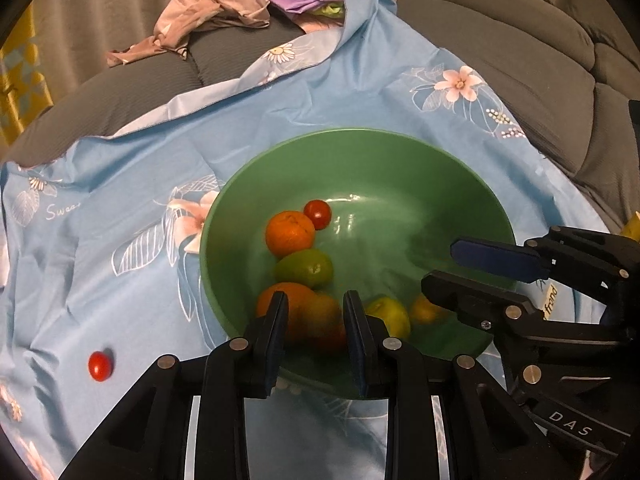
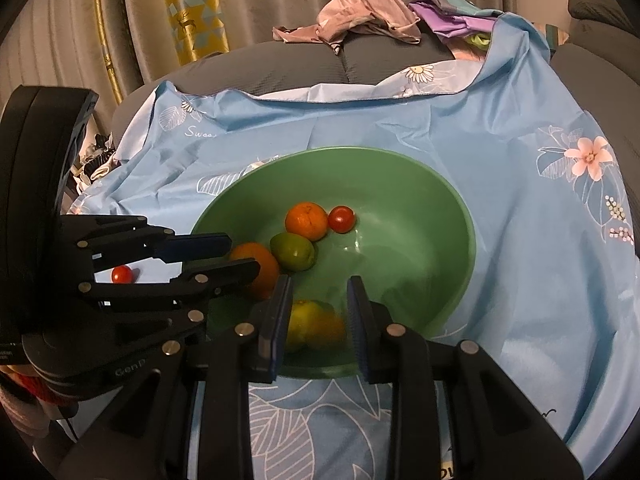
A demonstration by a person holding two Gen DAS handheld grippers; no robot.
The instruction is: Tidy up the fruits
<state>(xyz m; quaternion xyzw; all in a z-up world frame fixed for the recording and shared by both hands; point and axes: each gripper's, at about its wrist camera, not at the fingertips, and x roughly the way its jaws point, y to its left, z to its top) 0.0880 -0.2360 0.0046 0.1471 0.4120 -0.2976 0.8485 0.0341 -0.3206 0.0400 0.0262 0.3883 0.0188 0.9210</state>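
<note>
Centre frame, our glossy green bowl (image 1: 360, 168) cradles round oranges (image 1: 290, 232) and limes; both black grippers, left gripper (image 1: 316, 340) and right gripper (image 2: 319, 324), hover with jaws parted, holding nothing, over wrinkled blue cloth (image 1: 120, 184).

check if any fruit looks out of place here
One small red tomato lies alone on the blue floral cloth, outside the green bowl that holds all the other fruit. Nothing looks spilled or damaged.
</note>
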